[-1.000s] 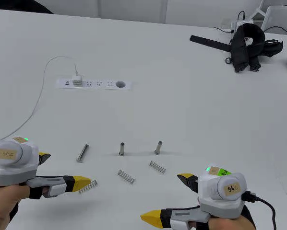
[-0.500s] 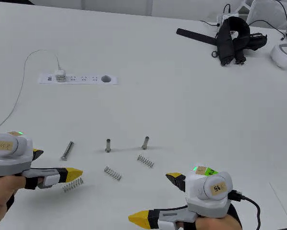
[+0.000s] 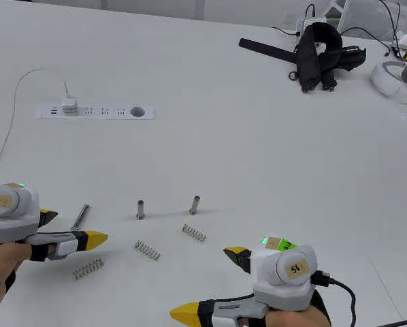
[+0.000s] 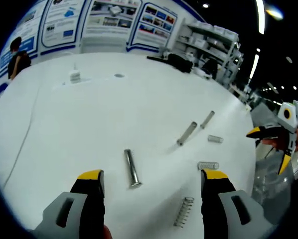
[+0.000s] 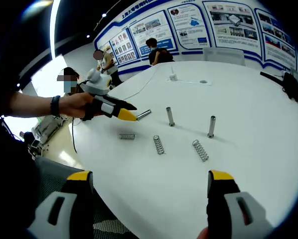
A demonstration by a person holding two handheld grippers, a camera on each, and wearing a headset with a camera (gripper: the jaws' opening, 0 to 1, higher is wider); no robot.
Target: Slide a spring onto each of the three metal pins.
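Holding both grippers low over the white bench [image 3: 271,157], nothing gripped

left gripper [image 3: 77,227]: jaws wide open, empty, aimed at the left-hand pin [image 3: 79,216], which lies flat on the bench. In the left gripper view that pin sits between the two jaw tips. The nearest spring [image 3: 88,268] lies loose just beside the yellow jaw tip, can't tell if it touches

right gripper [image 3: 205,284]: jaws wide open as well, empty, at the near side of the bench, apart from the parts

The middle pin [image 3: 140,209] and right pin [image 3: 194,204] stand upright, side by side. The middle spring [image 3: 147,250] and right spring [image 3: 194,234] lie flat just in front of them, not touching. All three springs are loose on the bench, off the pins

Farther back: power strip [image 3: 94,111] with a charger plugged in on the left, black strap bundle [image 3: 319,51] far right
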